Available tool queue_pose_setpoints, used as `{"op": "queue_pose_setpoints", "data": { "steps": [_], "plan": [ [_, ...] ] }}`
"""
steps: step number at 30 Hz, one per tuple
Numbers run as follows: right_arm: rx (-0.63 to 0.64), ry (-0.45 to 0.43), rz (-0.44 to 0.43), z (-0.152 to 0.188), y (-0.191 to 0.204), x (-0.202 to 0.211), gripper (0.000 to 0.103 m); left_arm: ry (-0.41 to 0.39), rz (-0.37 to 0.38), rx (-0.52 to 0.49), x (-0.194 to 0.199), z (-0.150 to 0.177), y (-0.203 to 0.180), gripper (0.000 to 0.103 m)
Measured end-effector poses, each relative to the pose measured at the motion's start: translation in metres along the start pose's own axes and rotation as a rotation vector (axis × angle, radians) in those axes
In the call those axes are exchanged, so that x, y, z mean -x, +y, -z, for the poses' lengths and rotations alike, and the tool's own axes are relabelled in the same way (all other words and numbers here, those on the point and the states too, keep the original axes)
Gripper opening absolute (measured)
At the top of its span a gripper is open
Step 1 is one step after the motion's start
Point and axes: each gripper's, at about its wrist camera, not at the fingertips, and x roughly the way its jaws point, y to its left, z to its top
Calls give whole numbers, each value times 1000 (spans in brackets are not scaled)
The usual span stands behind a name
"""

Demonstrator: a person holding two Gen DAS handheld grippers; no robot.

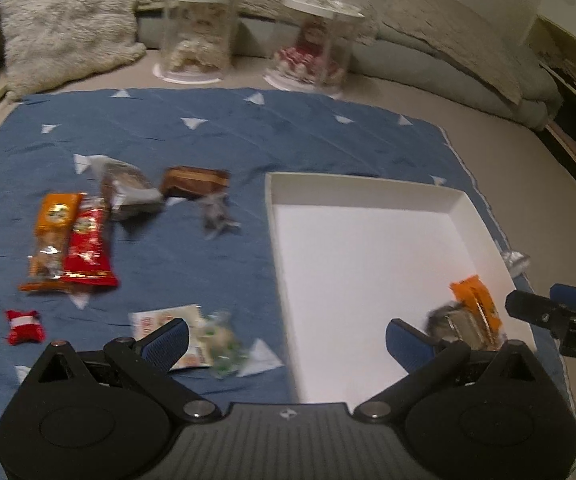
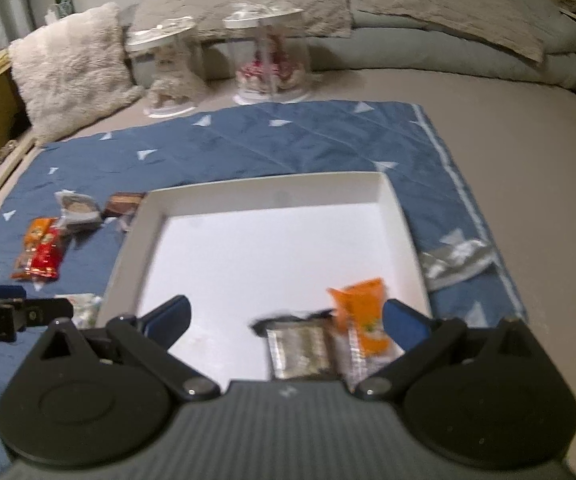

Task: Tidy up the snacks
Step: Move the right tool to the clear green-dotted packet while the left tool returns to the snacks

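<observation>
On the bed [image 2: 508, 128] lies a blue cloth [image 1: 208, 136] with white triangles. A white tray [image 2: 248, 200] sits on its right part, and in the tray's near right corner are 2 snacks, an orange packet [image 2: 364, 312] and a silver packet [image 2: 300, 348], touching each other. Left of the tray more snacks are scattered on the cloth: an orange bar [image 1: 50, 236] beside a red bar [image 1: 88, 248], a brown packet [image 1: 194, 182] and a small red candy [image 1: 23, 326]. The left gripper [image 1: 288, 336] hangs above the tray's left edge, fingers wide apart, holding nothing. The right gripper [image 2: 286, 316] hangs over the tray, fingers apart as well.
</observation>
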Motion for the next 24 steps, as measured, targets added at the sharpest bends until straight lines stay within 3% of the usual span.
{"op": "queue_pose_setpoints", "data": {
  "steps": [14, 24],
  "plan": [
    [77, 19, -104, -8, 87, -25, 103, -33, -76, 70, 21, 4, 84, 103],
    [100, 45, -197, -8, 134, -51, 103, -35, -171, 121, 25, 8, 149, 103]
  ]
}}
